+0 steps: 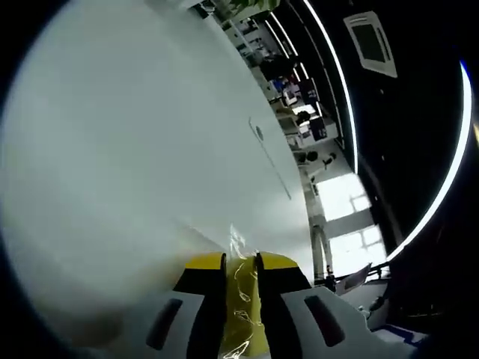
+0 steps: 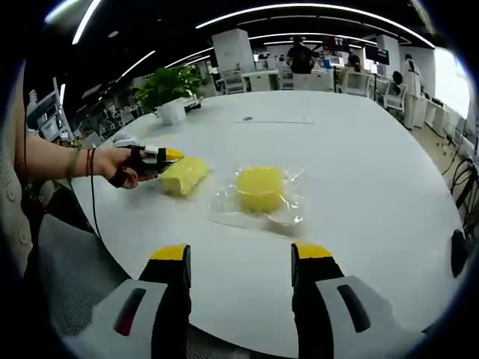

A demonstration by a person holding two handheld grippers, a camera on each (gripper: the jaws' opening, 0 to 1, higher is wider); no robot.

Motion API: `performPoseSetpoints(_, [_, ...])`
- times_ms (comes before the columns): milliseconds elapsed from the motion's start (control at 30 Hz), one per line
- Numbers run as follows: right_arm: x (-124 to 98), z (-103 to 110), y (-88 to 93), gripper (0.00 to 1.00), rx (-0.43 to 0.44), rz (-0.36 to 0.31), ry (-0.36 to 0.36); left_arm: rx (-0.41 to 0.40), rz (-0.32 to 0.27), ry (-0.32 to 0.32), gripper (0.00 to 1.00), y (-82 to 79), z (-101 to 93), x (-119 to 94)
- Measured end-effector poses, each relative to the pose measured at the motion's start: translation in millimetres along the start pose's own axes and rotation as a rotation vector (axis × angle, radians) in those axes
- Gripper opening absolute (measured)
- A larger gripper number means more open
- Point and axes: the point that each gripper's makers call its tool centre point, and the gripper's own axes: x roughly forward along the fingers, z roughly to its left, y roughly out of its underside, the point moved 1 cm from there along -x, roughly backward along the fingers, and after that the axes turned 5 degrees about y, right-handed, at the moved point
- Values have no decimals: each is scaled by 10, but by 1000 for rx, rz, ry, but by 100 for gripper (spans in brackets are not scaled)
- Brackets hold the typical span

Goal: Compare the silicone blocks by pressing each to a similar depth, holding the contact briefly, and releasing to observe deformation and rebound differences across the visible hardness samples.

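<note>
Left gripper (image 1: 240, 258) squeezing yellow block in wrap (image 1: 243, 314), jaws nearly closed on it, white table (image 1: 135, 149) lying beyond. My right gripper (image 2: 241, 256) hanging wide open, holding nothing. Second yellow block (image 2: 260, 188) sitting ahead of it; left gripper and its block lying ahead-left.

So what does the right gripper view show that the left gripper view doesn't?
Right gripper view: a second yellow block lying free in clear wrap on the table, a potted plant, the person's hand holding the left gripper, and the right gripper open over bare tabletop. Left gripper view: its jaws close up, clamped on a wrapped yellow block. Shared: that squeezed block, the white table.
</note>
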Motion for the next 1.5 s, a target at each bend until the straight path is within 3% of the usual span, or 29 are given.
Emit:
performPoseSetpoints(133, [17,6,5,49,-1,2,-3,-12,-14,19,1,-16,-12,-1])
performPoseSetpoints(333, [27,8,1,48,-6,4,-2,-39,-14,37,0,9,-13,11])
performPoseSetpoints(633, [20,-4,-7,48,-6,3,1,56,-5,29,0,-2,-81,3])
performPoseSetpoints(667, [21,-3,-8,48,-5,2,0,100,-16,26,0,-27,-95,-1])
performPoseSetpoints(800, [27,16,-19,48,-6,-2,-5,147,-7,34,0,-34,-187,-7])
performPoseSetpoints(1267, [-31,87,-117,50,-30,-35,-20,210,5,71,0,12,-411,-94])
performPoseSetpoints(1500, [-137,120,-188,52,-43,-65,-19,223,9,114,0,69,-617,-158])
